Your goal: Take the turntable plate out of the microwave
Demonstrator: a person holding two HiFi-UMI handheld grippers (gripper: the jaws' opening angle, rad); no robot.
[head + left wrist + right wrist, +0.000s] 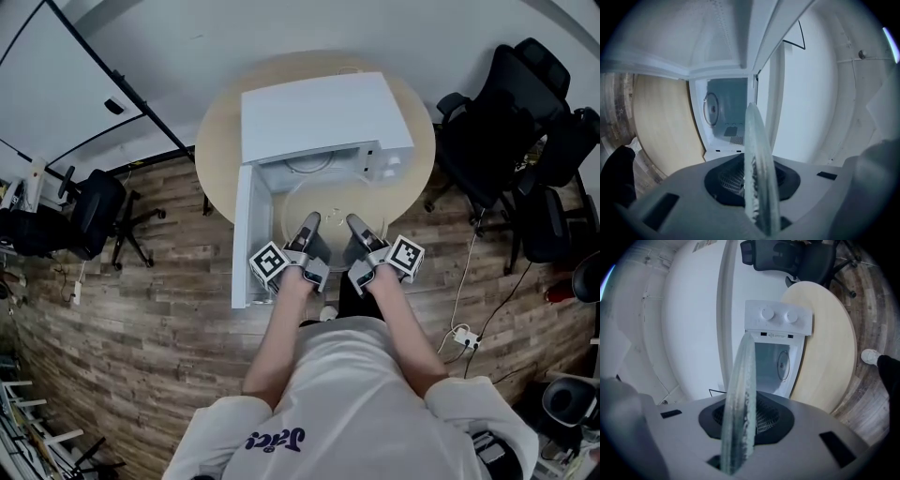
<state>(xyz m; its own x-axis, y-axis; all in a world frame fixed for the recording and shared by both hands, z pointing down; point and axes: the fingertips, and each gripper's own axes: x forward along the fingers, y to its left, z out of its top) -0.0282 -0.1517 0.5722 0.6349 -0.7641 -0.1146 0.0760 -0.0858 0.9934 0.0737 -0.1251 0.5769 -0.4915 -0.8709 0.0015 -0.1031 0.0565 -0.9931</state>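
Head view: microwave door (242, 234) beside turntable plate (333, 197), chairs (497, 122) around.

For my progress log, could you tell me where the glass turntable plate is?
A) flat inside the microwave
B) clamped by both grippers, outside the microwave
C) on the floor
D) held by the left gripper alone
B: the turntable plate sits edge-on between the jaws in both gripper views, and the left gripper and right gripper hold it before the open microwave.

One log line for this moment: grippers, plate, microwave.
left gripper: jaws shut on turntable plate | right gripper: jaws shut on it | plate: outside cavity, over table | microwave door: open
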